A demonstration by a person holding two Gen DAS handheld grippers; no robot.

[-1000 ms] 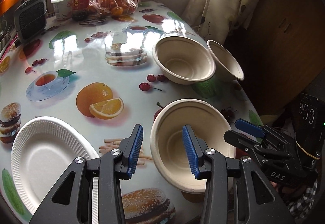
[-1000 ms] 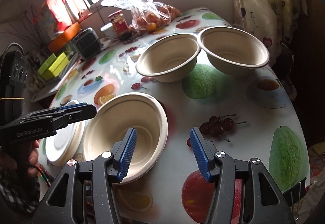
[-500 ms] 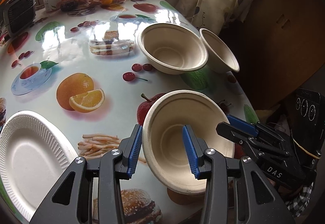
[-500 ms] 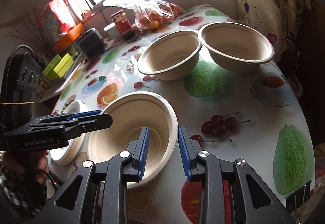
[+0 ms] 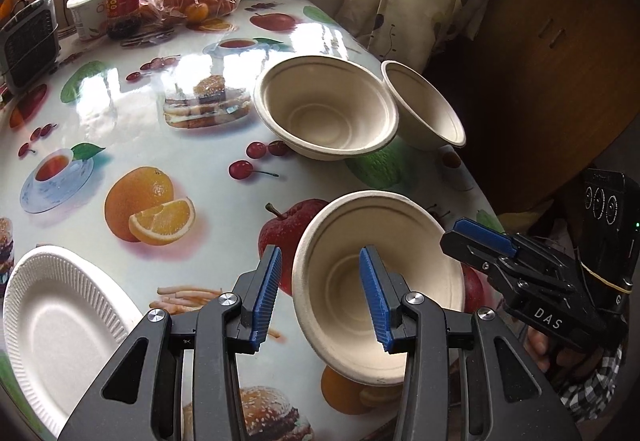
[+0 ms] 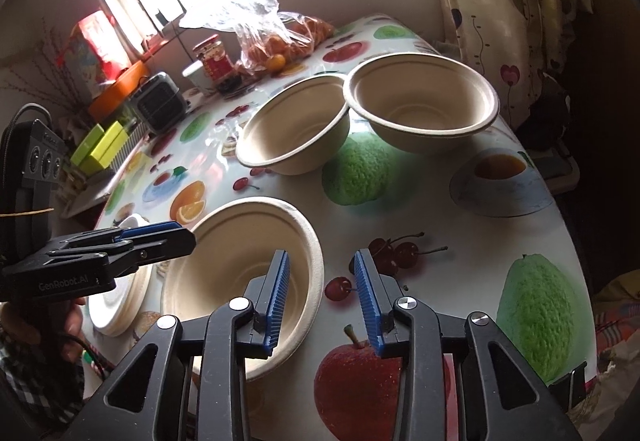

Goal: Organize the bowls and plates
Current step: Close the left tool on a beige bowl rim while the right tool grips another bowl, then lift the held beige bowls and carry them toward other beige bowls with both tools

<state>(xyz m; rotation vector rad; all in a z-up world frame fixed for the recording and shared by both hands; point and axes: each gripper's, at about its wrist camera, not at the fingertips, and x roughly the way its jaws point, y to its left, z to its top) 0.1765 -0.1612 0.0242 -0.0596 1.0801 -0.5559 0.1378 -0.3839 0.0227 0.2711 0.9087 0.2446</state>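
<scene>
- Beige pulp bowl [image 5: 384,281] sits tilted at the table's [image 5: 160,145] near edge.
- My left tongs [image 5: 320,293] straddle its left rim, pads apart from it.
- My right tongs [image 6: 320,293], jaws just reopening slightly, straddle its right rim ungripped.
- Two more bowls [image 5: 326,113] touch farther back; white paper plate [image 5: 60,325] lies near left.

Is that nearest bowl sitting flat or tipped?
Tipped: the nearest bowl leans, rim between the right tongs, opening facing sideways.

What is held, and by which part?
Cannot tell. The near bowl tilts, its rim loosely inside the left gripper and the right gripper, whose jaws just opened further.
</scene>
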